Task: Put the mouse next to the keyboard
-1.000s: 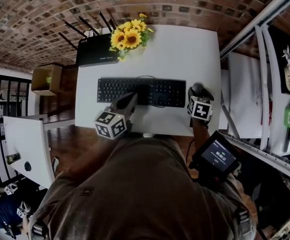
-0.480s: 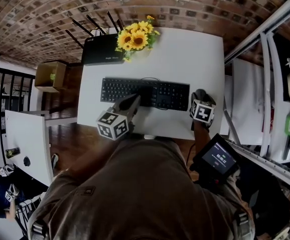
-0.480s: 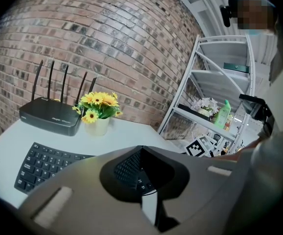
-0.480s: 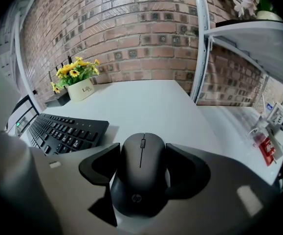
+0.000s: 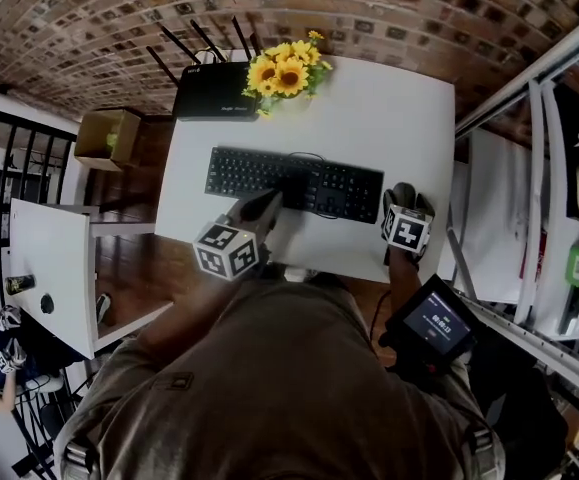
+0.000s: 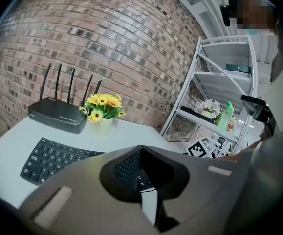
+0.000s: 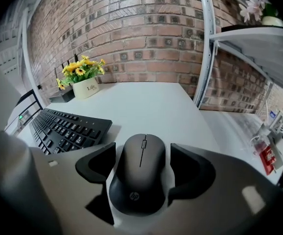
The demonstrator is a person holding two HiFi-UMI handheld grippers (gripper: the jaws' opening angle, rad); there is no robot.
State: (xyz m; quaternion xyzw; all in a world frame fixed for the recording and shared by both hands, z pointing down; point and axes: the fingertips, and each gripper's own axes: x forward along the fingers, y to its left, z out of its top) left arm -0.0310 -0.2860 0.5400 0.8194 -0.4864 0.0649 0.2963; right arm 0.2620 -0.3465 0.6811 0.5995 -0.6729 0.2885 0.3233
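The mouse (image 7: 139,173) lies flat on the white table (image 5: 389,118), just beside the right end of the keyboard (image 5: 294,183), with its nose pointing away from the person. The right gripper (image 7: 142,148) straddles it with its jaws opening. A sliver of bare table shows on each side between the pads and the mouse's flanks, so nothing pinches it and it rests on its own weight. That reads as a release, with the mouse where the task wants it (close enough to the keys for one hand to reach both). The left gripper (image 6: 141,148) hangs over the keyboard's near edge, its jaws pressed together at the tips with nothing between them. It looks simply parked out of the way, though I cannot tell whether it touches the keys. A pot of yellow flowers (image 5: 287,68) and a router (image 5: 214,93) sit at the far edge, well apart from the work.
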